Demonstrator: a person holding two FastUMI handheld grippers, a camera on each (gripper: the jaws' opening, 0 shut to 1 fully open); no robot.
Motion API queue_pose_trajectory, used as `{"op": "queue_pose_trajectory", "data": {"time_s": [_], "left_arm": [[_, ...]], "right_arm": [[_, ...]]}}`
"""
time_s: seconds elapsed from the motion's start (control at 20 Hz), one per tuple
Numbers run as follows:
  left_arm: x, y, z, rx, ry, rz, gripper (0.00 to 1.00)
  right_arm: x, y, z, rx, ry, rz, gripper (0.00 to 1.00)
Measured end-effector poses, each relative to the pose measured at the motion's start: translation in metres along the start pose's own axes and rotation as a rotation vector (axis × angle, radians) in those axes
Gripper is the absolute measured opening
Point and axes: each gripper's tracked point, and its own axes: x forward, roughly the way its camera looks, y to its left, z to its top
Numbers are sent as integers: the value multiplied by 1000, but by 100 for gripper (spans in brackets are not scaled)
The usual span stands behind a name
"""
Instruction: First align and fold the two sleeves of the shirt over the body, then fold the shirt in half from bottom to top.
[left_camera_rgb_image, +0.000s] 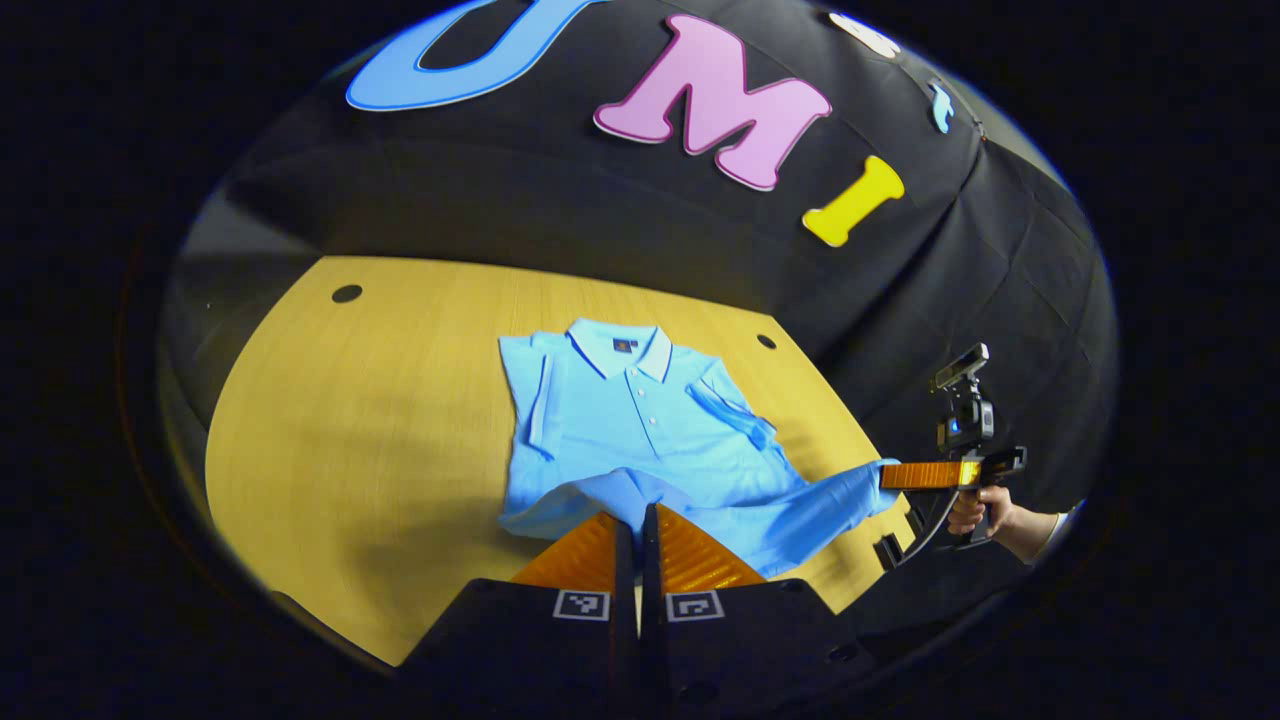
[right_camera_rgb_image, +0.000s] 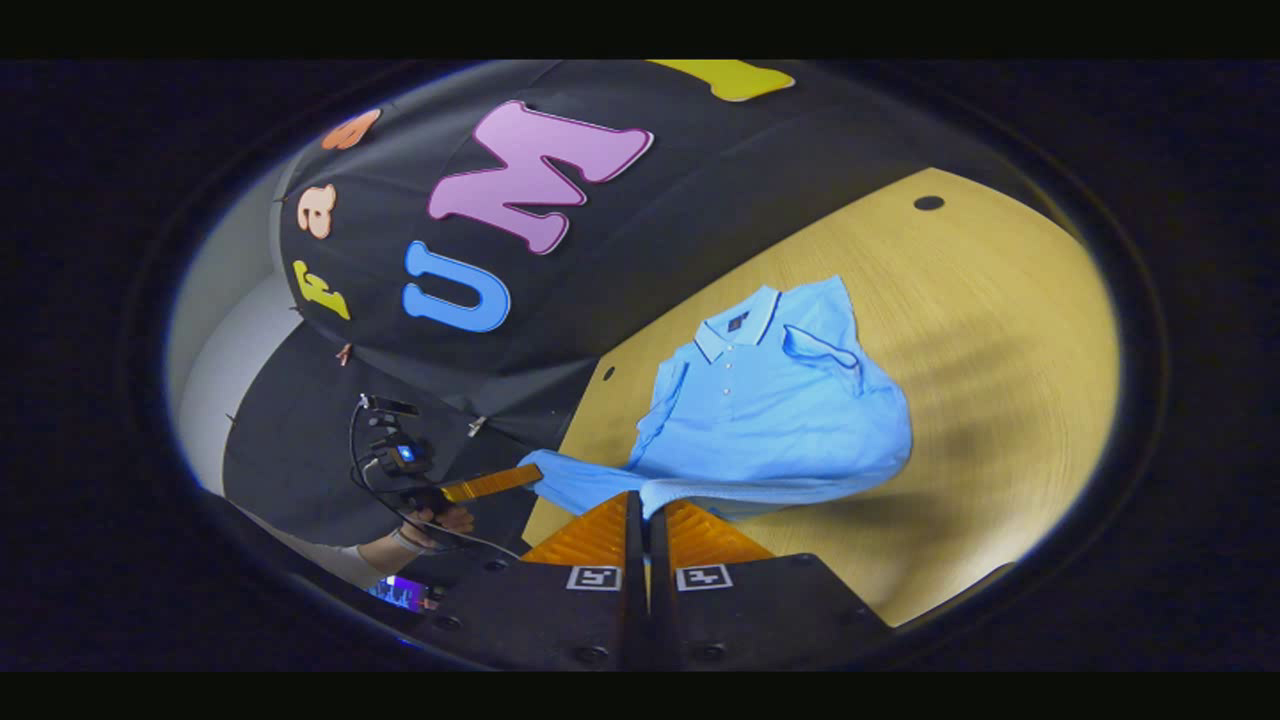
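A light blue polo shirt (left_camera_rgb_image: 640, 420) (right_camera_rgb_image: 770, 410) lies collar-away on the yellow wooden table (left_camera_rgb_image: 380, 420) (right_camera_rgb_image: 1000, 330). One sleeve (left_camera_rgb_image: 735, 410) (right_camera_rgb_image: 822, 350) lies folded across the chest; the other side is tucked in along the body's edge. The bottom hem is raised off the table and stretched between both grippers. My left gripper (left_camera_rgb_image: 637, 508) (right_camera_rgb_image: 535, 472) is shut on one hem corner. My right gripper (right_camera_rgb_image: 642, 497) (left_camera_rgb_image: 885, 475), held by a hand (left_camera_rgb_image: 985, 510), is shut on the other corner.
Small round holes (left_camera_rgb_image: 347, 293) (right_camera_rgb_image: 928, 203) mark the tabletop near its far corners. Bare wood lies on both sides of the shirt. The black cloth wall rises just behind the table. A small lit device (right_camera_rgb_image: 400, 592) sits below the person's arm (right_camera_rgb_image: 370, 550).
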Motion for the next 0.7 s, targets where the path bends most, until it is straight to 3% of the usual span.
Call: {"op": "queue_pose_trajectory", "data": {"time_s": [0.3,0.35,0.4,0.5,0.55,0.6,0.7], "left_arm": [[35,16,80,105,-77,90,6],[40,19,94,113,-92,110,6],[47,22,108,110,-109,124,6],[64,33,136,80,-141,146,6],[75,41,147,69,-151,165,6],[85,50,157,66,-156,186,6],[108,71,171,79,-143,235,6]], "right_arm": [[30,9,90,-116,-84,-4,5],[37,8,104,-124,-100,-8,0],[41,6,118,-134,-115,-15,5],[59,-4,146,-151,-144,-40,5],[69,-13,160,-164,-158,-63,0],[78,-21,176,-182,-175,-86,5],[101,-35,206,-204,-191,-121,5]]}}
